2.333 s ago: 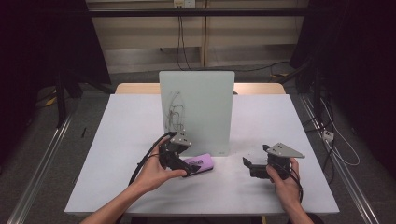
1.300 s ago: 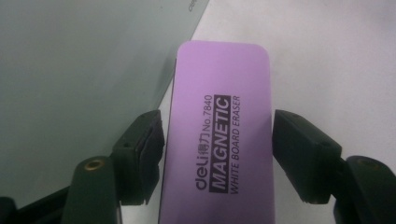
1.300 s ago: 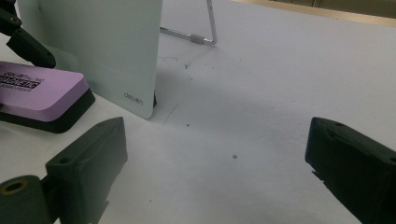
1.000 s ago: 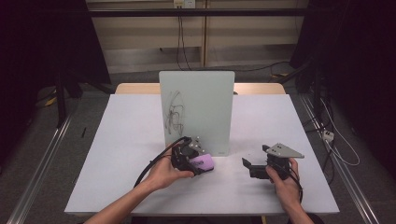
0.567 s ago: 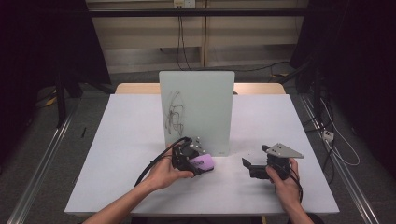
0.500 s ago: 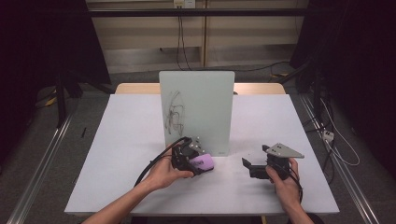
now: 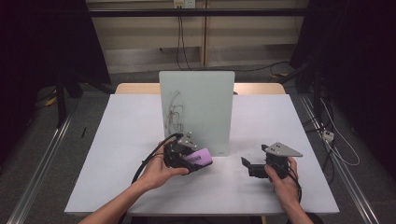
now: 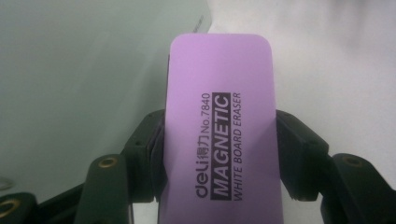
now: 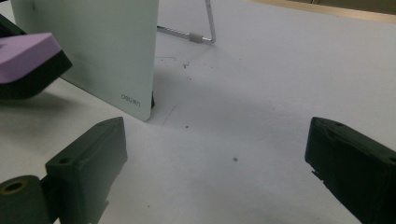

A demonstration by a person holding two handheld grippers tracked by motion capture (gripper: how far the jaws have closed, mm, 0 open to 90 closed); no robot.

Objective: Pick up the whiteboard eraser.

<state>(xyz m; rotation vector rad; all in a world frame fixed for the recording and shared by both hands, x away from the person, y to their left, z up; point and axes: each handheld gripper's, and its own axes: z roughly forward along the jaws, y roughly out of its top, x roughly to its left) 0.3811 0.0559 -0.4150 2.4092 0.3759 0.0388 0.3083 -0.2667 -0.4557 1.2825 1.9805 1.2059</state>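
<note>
The left gripper [image 7: 187, 158] squeezes a purple eraser [image 7: 198, 157] by its two long sides, just in front of the whiteboard [image 7: 196, 107]. The eraser's dark felt side faces down, as the right gripper view shows [image 9: 28, 70]. The right gripper [image 7: 254, 169] rests on the table [image 7: 116, 140] in front of the whiteboard and off to its right, with its jaws wide apart and nothing in them.

Farther back, thin scribbles [image 7: 173, 112] mark the whiteboard's left half. I think the job is to wipe them off. To do it well, lift the eraser, turn the felt flat against the whiteboard, and rub gently, because the whiteboard leans on a thin wire stand [image 9: 208, 28] and could tip.
</note>
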